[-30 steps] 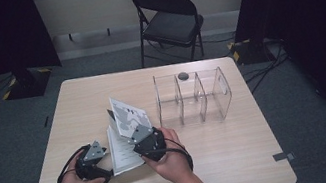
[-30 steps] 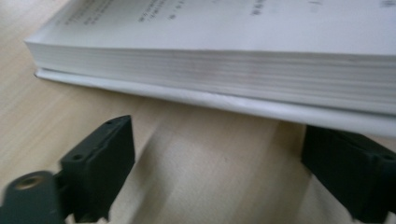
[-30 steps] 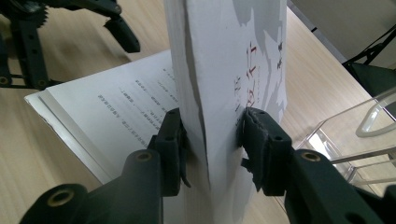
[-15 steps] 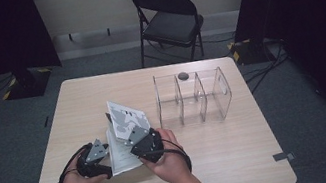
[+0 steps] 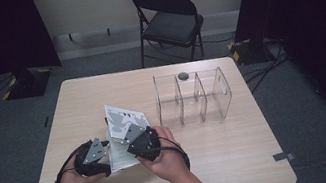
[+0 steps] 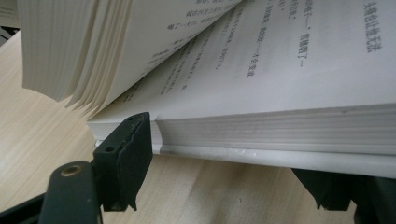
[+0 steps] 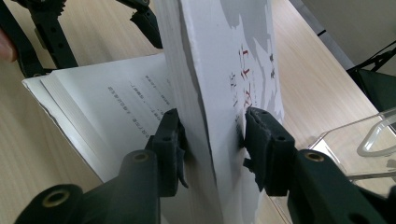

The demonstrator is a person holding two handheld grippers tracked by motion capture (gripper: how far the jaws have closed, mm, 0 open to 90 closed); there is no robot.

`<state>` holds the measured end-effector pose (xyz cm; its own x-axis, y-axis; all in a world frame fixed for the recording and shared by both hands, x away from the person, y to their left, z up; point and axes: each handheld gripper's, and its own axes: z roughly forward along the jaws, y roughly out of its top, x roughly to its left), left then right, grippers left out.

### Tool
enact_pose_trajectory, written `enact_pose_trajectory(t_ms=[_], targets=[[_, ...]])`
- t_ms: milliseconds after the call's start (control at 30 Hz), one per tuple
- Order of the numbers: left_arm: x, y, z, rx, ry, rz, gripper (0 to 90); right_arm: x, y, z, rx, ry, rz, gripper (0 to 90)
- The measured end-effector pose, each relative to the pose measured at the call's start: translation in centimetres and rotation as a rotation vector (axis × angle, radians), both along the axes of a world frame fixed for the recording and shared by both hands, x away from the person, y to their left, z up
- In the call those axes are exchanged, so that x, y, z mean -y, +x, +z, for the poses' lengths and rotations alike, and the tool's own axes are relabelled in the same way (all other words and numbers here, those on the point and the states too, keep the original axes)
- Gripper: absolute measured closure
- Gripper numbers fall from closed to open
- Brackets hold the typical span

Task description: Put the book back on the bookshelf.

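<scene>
the left tool [image 5: 92, 157] has just been closing its jaws around the lower stack of the book [image 5: 122, 144] and sits nearer the pages now.

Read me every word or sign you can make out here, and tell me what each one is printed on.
Open white paperback book's pages: lines of black Chinese print, too blurred and slanted to quote.
Book's grey-and-white front cover, raised: a few red and dark characters, not legible.
Clear plastic divided organiser: no label seen.
Light wooden table: no text.
</scene>
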<state>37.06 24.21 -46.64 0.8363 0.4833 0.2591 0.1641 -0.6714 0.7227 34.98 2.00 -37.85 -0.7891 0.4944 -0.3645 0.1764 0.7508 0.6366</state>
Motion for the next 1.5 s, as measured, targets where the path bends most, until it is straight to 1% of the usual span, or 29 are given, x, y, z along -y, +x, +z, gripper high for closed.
enact_pose_trajectory(t_ms=[33,133,233,333,367,400,433,500,533,567,633,733,800,867,900,933,967,1000,1033,1067,1100,1167,1200,1267,1333,1367,1433,1467,1500], targets=[[0.0,0.0,0.2,0.002,0.011,-0.008,26.2,0.0,0.0,0.0,0.0,0.003,0.003,58.3],[0.0,-0.1,0.3,0.015,0.005,-0.011,29.8,-0.2,0.1,0.1,-0.003,-0.007,0.005,58.0],[0.0,-0.1,0.6,0.031,0.026,-0.024,32.7,-0.4,0.1,0.1,-0.005,-0.021,0.013,57.6],[0.0,-0.2,0.6,0.028,0.037,-0.024,34.2,-0.5,0.1,0.1,-0.006,-0.022,0.013,57.6],[0.0,-0.2,0.6,0.037,0.046,-0.024,35.5,-0.6,0.0,0.1,-0.006,-0.026,0.014,57.5],[0.0,-0.3,0.7,0.042,0.064,-0.024,37.5,-0.7,0.0,0.0,-0.005,-0.03,0.02,57.3],[0.0,-0.3,0.7,0.047,0.069,-0.023,39.0,-0.8,0.0,-0.1,0.002,-0.026,0.023,57.0],[0.0,-0.2,0.8,0.061,0.082,-0.022,41.4,-1.0,-0.1,-0.1,-0.001,-0.038,0.026,56.7],[-0.1,-0.2,0.8,0.06,0.084,-0.022,42.4,-1.1,-0.1,-0.1,0.003,-0.04,0.027,56.7],[-0.1,-0.3,0.9,0.062,0.092,-0.018,42.7,-1.3,-0.1,-0.1,0.002,-0.045,0.03,56.7],[-0.1,-0.2,0.9,0.073,0.084,-0.016,43.3,-1.3,-0.1,-0.1,0.002,-0.042,0.028,56.7],[0.0,-0.3,1.0,0.075,0.103,-0.02,42.8,-1.2,0.0,0.0,-0.001,-0.039,0.031,56.8],[0.0,-0.3,0.9,0.07,0.081,-0.014,41.6,-1.2,-0.1,0.0,-0.001,-0.043,0.033,56.8],[0.0,-0.4,1.0,0.092,0.113,-0.019,44.0,-1.2,-0.1,0.0,-0.003,-0.045,0.038,56.5],[0.0,-0.5,1.0,0.092,0.112,-0.016,45.7,-1.2,-0.1,-0.1,-0.007,-0.044,0.038,55.9],[-0.1,-0.4,1.2,0.086,0.1,-0.013,46.7,-1.3,-0.1,-0.2,-0.002,-0.036,0.045,55.2],[-0.2,-0.4,1.3,0.087,0.091,-0.013,47.6,-1.4,-0.2,-0.2,0.002,-0.043,0.053,54.4],[-0.2,-0.5,1.4,0.103,0.094,-0.01,49.1,-1.5,-0.2,-0.2,0.0,-0.047,0.058,54.0],[-0.3,-0.5,1.5,0.096,0.078,-0.01,50.8,-1.6,-0.3,-0.2,-0.001,-0.042,0.06,54.0],[-0.3,-0.5,1.5,0.096,0.078,-0.01,51.4,-1.6,-0.3,-0.2,-0.001,-0.042,0.06,54.0],[-0.4,-0.6,1.6,0.096,0.064,-0.002,51.4,-1.6,-0.3,0.0,-0.013,-0.039,0.071,53.1],[-0.5,-0.7,2.0,0.114,0.061,0.007,54.5,-1.5,-0.1,0.2,-0.034,-0.027,0.092,51.7],[-0.5,-0.7,2.1,0.125,0.043,0.016,55.6,-1.5,-0.1,0.3,-0.032,-0.025,0.097,52.0],[-0.6,-0.6,2.4,0.133,0.039,0.019,57.0,-1.5,-0.1,0.4,-0.033,-0.018,0.107,52.2],[-0.5,-0.7,2.7,0.143,0.061,0.027,58.5,-1.2,-0.1,0.5,-0.041,-0.01,0.106,52.1],[-0.4,-0.7,2.8,0.144,0.056,0.029,59.6,-1.1,0.0,0.5,-0.045,-0.002,0.102,52.2],[-0.4,-0.8,2.9,0.141,0.061,0.032,61.9,-0.9,0.1,0.6,-0.044,0.003,0.109,52.1],[-0.5,-0.8,3.0,0.127,0.054,0.038,62.9,-0.7,0.1,0.7,-0.047,0.012,0.106,51.7],[-0.6,-0.8,3.1,0.124,0.055,0.043,64.8,-0.6,0.2,0.8,-0.045,0.028,0.104,51.5]])
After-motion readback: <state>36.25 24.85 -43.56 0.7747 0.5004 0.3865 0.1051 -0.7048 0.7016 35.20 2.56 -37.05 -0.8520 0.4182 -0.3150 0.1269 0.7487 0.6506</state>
